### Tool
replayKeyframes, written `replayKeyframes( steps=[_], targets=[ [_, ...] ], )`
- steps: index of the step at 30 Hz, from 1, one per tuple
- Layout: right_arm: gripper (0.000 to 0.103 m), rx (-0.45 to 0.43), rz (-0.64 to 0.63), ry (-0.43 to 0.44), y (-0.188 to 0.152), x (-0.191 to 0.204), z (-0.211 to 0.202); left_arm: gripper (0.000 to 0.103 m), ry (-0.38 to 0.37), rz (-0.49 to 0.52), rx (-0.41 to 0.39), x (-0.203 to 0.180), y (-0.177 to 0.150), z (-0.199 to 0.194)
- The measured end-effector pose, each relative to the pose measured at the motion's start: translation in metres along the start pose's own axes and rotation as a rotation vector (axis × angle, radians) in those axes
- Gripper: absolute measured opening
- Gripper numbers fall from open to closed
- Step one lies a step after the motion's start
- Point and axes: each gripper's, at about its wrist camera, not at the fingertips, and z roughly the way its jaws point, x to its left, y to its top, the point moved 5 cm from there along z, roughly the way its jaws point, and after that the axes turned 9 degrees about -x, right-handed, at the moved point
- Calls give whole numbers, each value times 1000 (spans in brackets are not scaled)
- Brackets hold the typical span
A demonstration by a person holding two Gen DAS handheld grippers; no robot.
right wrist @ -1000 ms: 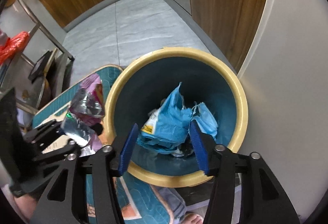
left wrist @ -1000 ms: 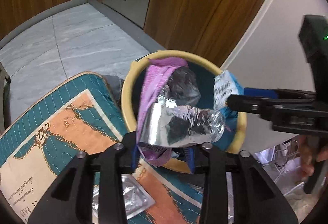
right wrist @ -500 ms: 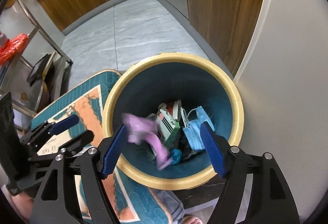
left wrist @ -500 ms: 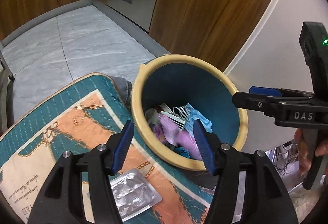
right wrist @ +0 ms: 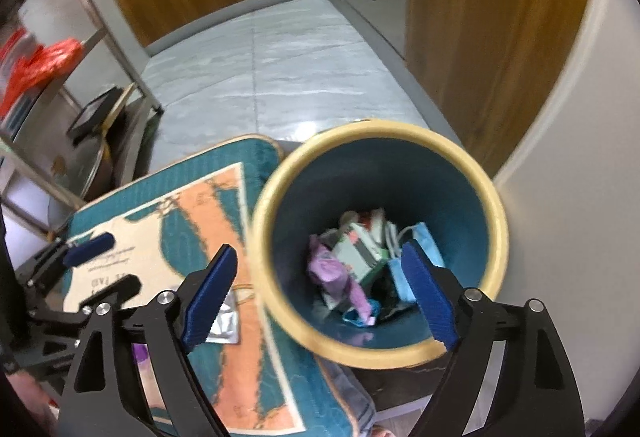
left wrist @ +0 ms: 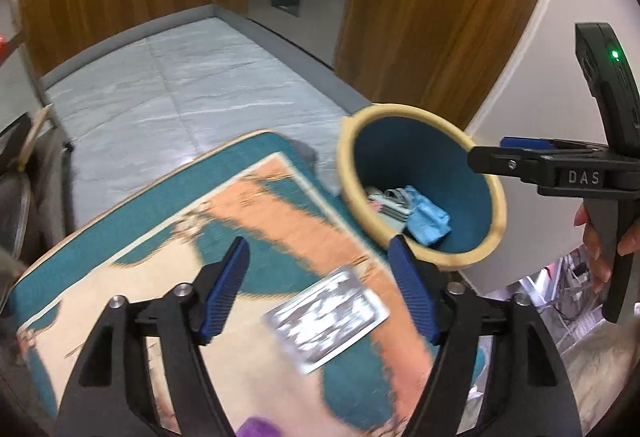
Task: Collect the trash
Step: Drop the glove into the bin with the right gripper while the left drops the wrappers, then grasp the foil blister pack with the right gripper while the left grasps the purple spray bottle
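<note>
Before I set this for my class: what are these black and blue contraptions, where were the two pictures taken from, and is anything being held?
No robot here: a person holds a hand-operated grasping tool in each hand, each with a camera looking along its blue fingers. One picture comes from the left tool, the other from the right tool. Both have just been opening and hold nothing. Ahead stands a bin with wrappers inside, including a purple wrapper. Beside it, on a patterned mat, lies a foil packet, still uncollected.

silver wrapper (left wrist: 326, 317) flat on mat (left wrist: 160, 237)
</note>
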Motion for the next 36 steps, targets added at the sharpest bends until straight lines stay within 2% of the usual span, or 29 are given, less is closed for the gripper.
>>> replayKeyframes(
  steps=[3,11,17,21,24,27,32,36],
  targets=[
    [88,3,-35,24,-2,21,-2,85,61,-13,-9,20,-8,-17],
    [89,29,-121,82,-14,79,0,91,181,-19,31,68,-48,-64],
    [89,73,-146,116,-26,114,12,91,175,-36,93,83,-86,-77],
    [89,85,-151,118,-31,126,15,91,153,-27,155,79,-114,-69],
    [89,90,-169,105,-33,129,17,91,126,10,220,70,-135,-56],
    [89,96,-171,89,-35,128,21,91,138,72,268,64,-149,-44],
    [89,111,-177,75,-37,125,28,89,153,77,312,60,-161,-32],
    [89,111,-178,83,-37,126,28,77,130,99,353,55,-170,-26]
  ],
)
